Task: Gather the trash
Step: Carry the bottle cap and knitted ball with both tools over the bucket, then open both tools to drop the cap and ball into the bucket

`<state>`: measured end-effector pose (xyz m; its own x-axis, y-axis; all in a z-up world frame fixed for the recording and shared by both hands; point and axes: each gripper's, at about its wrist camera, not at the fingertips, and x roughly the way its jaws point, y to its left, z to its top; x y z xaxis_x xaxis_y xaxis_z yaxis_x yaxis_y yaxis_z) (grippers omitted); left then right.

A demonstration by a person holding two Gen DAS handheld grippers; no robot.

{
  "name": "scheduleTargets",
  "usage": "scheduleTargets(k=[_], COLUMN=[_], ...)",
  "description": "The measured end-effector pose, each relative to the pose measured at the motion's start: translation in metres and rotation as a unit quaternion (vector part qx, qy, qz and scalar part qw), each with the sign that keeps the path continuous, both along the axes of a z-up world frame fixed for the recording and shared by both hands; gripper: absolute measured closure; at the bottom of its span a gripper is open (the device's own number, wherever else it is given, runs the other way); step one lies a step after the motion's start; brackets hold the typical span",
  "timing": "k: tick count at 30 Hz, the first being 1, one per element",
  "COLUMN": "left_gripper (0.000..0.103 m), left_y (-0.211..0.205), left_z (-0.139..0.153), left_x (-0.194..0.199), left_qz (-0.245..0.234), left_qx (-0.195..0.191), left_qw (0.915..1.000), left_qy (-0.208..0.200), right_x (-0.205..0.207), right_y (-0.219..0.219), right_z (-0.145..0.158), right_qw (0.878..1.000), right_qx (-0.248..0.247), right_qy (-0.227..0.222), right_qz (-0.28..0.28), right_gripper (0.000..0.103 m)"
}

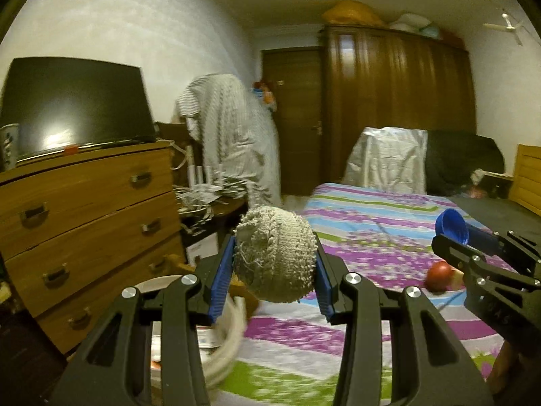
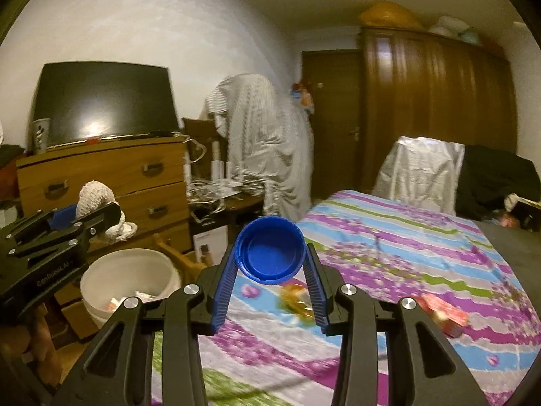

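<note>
My left gripper (image 1: 274, 253) is shut on a balled grey-white knitted sock (image 1: 275, 253) and holds it in the air near the bed's left edge, above and right of the white bucket (image 1: 230, 335). From the right wrist view the left gripper (image 2: 101, 220) and sock (image 2: 98, 199) hang above the bucket (image 2: 98, 270), which holds some wrappers. My right gripper (image 2: 270, 253) is shut on a blue plastic cap (image 2: 270, 253), open side facing the camera, above the bed. It also shows in the left wrist view (image 1: 451, 226).
The bed (image 2: 405, 253) with a striped floral cover carries a yellow wrapper (image 2: 297, 299), a red packet (image 2: 443, 313) and a red apple piece (image 1: 439, 275). A wooden dresser (image 1: 84, 209) with a TV stands left. A cluttered table (image 2: 223, 196) and a wardrobe (image 1: 399, 101) stand behind.
</note>
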<state>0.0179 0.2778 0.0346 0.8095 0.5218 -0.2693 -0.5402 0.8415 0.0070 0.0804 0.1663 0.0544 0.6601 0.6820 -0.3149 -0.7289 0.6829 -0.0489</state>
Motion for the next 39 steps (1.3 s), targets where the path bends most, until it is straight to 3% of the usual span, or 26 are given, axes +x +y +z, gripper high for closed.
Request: scheduleTargets(k=[16,23,33,39], left_gripper=[0.062,0.062,0.062,0.062], left_y=[0.103,0.150,0.214,0.238], left_z=[-0.009,-0.021,-0.054,-0.074], left_x=[-0.056,-0.052,-0.027,-0.014], left_qz=[0.092,0.104,0.079,0.064], left_qx=[-0.031,-0.063,-0.146,-0.176], left_qw=[0.9945,0.9899,0.9749,0.9659], left_qy=[0.037,0.073,0.148,0.179], right_x=[-0.027,-0.021,0.010,0.033], right_y=[0.197,0.256,0.345,0.371], right_z=[0.002,-0.013,-0.054,-0.080], right_qw=[0.990,0.980,0.942,0.923], right_qx=[-0.063,-0.102,-0.206,-0.242], right_qy=[0.038,0.069,0.163,0.205], right_qz=[0.118,0.154,0.209,0.216], right_gripper=[0.062,0.062,0.062,0.062])
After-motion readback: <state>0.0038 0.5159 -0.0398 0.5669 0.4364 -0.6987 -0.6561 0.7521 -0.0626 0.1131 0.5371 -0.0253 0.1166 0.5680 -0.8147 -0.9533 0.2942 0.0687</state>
